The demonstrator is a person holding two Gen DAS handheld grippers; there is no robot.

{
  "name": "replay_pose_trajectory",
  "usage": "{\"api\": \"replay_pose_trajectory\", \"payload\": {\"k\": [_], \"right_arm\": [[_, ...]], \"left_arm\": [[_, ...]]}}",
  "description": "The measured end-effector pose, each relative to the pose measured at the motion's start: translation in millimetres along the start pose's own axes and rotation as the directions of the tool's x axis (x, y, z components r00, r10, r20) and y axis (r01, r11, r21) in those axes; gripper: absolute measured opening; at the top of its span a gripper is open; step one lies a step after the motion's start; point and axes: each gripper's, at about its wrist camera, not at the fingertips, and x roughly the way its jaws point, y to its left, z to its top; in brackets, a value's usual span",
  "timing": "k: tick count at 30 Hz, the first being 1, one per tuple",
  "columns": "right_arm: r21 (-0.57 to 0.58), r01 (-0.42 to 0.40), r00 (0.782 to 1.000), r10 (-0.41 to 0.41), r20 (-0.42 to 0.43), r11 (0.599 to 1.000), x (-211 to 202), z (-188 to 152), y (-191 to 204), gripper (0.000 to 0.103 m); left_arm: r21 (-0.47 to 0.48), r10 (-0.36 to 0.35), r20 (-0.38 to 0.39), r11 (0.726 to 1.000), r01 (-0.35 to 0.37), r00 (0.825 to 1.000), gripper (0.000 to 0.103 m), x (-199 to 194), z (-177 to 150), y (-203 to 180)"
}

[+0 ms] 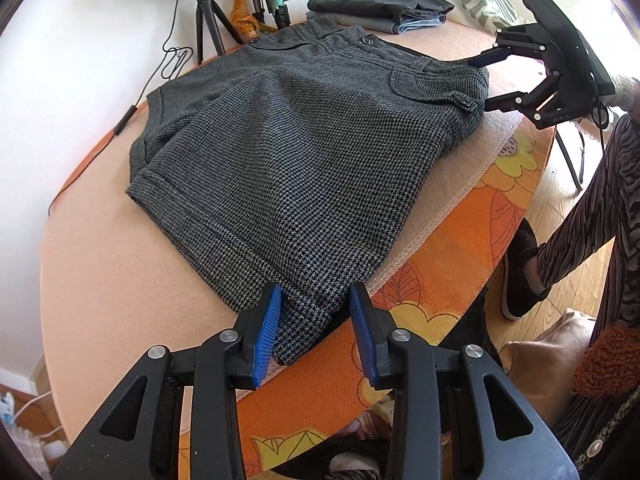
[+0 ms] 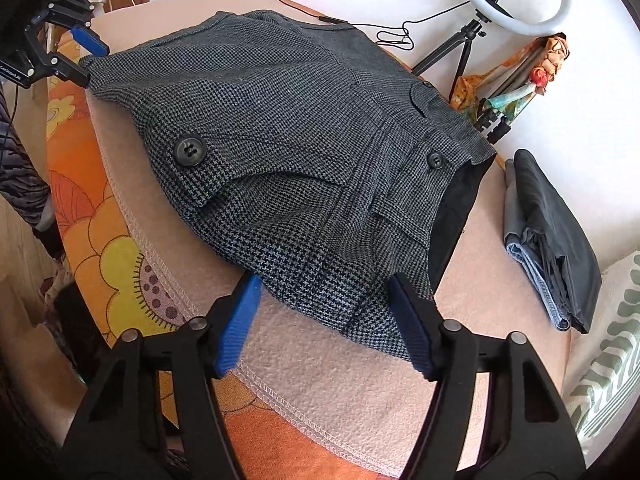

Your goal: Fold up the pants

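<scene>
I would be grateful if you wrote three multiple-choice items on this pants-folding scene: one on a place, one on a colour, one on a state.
1. Where does the stack of folded clothes lie?
A. On the pink cover beyond the waistband of the houndstooth shorts
B. On the wooden floor
C. On top of the shorts

2. What colour are the pads of the left tool?
A. Red
B. Blue
C. Yellow

3. How do both tools stand?
A. Both clamped tight on fabric
B. Left open, right shut
C. Both open, jaws either side of an edge of the shorts

Answers:
1 A: the right wrist view shows the stack on the cover past the waistband.
2 B: ribbed blue pads line both fingers.
3 C: a wide gap with cloth between shows at the left tool and the right tool.
</scene>
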Motion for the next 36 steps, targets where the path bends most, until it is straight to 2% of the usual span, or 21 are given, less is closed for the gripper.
{"api": "replay_pose_trajectory", "payload": {"k": [2, 4, 7, 10, 12, 15, 19, 21, 23, 25, 29, 36], "right_arm": [[0.028, -0.009, 1.000, 0.009, 0.010, 1.000, -2.1, 1.1, -5.4, 0.055], [0.049, -0.018, 1.000, 0.017, 0.018, 0.999, -3.8, 2.9, -9.4, 0.040], [0.067, -0.026, 0.999, 0.024, 0.034, 0.997, -7.2, 8.1, -11.8, 0.028], [0.087, -0.028, 0.998, 0.024, 0.050, 0.996, -10.3, 14.2, -14.8, 0.022], [0.119, -0.045, 0.998, 0.038, 0.059, 0.992, -11.8, 18.4, -19.9, 0.019], [0.142, -0.051, 0.996, 0.040, 0.073, 0.989, -14.2, 22.6, -25.0, 0.018], [0.161, -0.052, 0.994, 0.037, 0.098, 0.985, -20.3, 26.0, -27.5, 0.017], [0.165, -0.049, 0.994, 0.032, 0.103, 0.985, -21.4, 26.7, -28.9, 0.017], [0.163, -0.044, 0.995, 0.028, 0.101, 0.986, -21.5, 26.0, -28.4, 0.016], [0.153, -0.034, 0.995, 0.019, 0.099, 0.988, -21.6, 25.2, -26.7, 0.016], [0.155, -0.026, 0.994, 0.008, 0.112, 0.988, -27.2, 24.2, -26.3, 0.016], [0.177, 0.011, 0.986, -0.040, 0.160, 0.984, -43.8, 30.8, -30.7, 0.015]], "left_arm": [[-0.009, -0.008, 0.003, 1.000, 0.008, 1.000, 0.034, -0.3, 0.0, 2.0], [-0.002, -0.007, 0.008, 1.000, 0.007, 1.000, 0.034, -1.7, 0.6, 0.1], [0.027, 0.004, 0.016, 1.000, -0.005, 1.000, 0.035, -4.5, 1.5, -7.0], [0.059, 0.013, 0.008, 0.998, -0.014, 1.000, 0.049, -3.4, 0.7, -13.2], [0.082, 0.025, 0.004, 0.996, -0.025, 1.000, 0.050, -1.5, -0.4, -16.8], [0.094, 0.078, -0.015, 0.993, -0.076, 0.997, 0.050, 3.5, -1.2, -16.9], [0.048, 0.066, -0.021, 0.997, -0.065, 0.998, 0.052, 6.5, -0.1, -5.7], [0.058, 0.056, -0.025, 0.997, -0.055, 0.998, 0.048, 8.5, -0.6, -5.5], [0.060, 0.021, -0.015, 0.998, -0.020, 1.000, 0.031, 8.3, -0.4, -3.4], [0.043, 0.019, 0.000, 0.999, -0.019, 1.000, 0.020, 5.4, 2.0, 0.3], [-0.010, -0.011, 0.066, 1.000, 0.012, 0.998, 0.015, -9.5, 9.7, 15.0], [-0.026, 0.055, 0.179, 0.998, -0.051, 0.982, 0.014, -38.4, 39.2, 35.1]]}}
